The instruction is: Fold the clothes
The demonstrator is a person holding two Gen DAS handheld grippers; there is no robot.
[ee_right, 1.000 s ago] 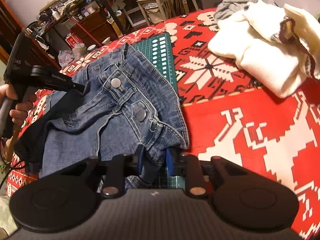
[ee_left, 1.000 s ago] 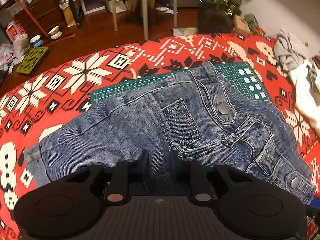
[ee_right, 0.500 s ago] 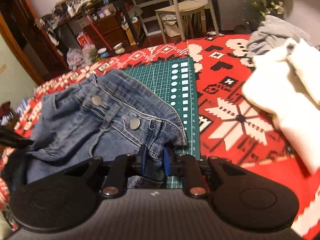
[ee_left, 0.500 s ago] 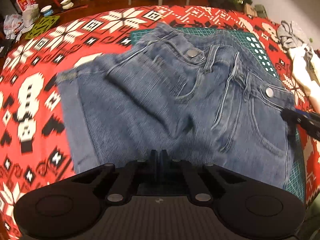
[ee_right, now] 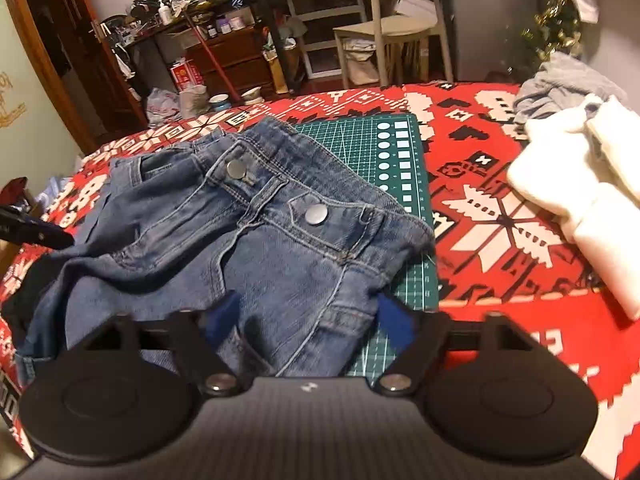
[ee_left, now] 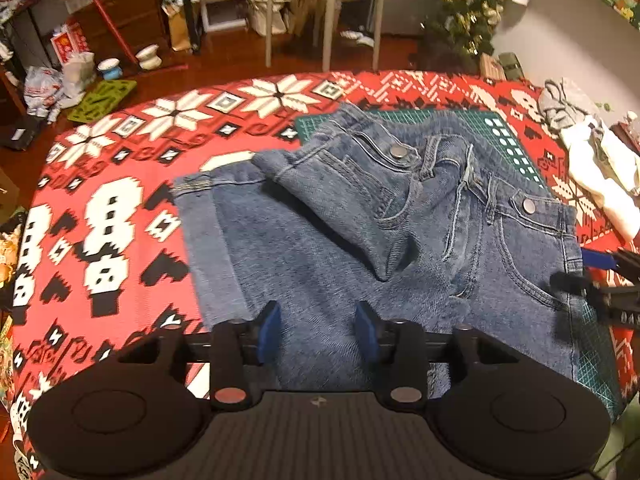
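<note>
Blue denim shorts (ee_left: 360,232) lie spread on the red patterned cloth, partly over a green cutting mat (ee_left: 516,148). One leg is folded across the other, and two metal buttons show at the waistband. My left gripper (ee_left: 318,330) is open just above the near edge of the denim, holding nothing. In the right wrist view the shorts (ee_right: 248,236) lie rumpled, waistband toward the mat (ee_right: 384,148). My right gripper (ee_right: 308,320) is open over the near hem, its blue pads spread wide. The right gripper's tip (ee_left: 600,276) shows at the shorts' right edge.
A pile of white (ee_right: 580,196) and grey clothes (ee_right: 560,84) lies at the right on the red cloth (ee_right: 520,320). Beyond the table stand a chair (ee_right: 396,28), cluttered shelves and a small decorated tree (ee_left: 468,28). The left gripper's dark body (ee_right: 28,228) shows at the left.
Both grippers have opened and let go of the denim. The shorts, lifted and pulled a second ago, now lie spread on the table with one leg folded over.
</note>
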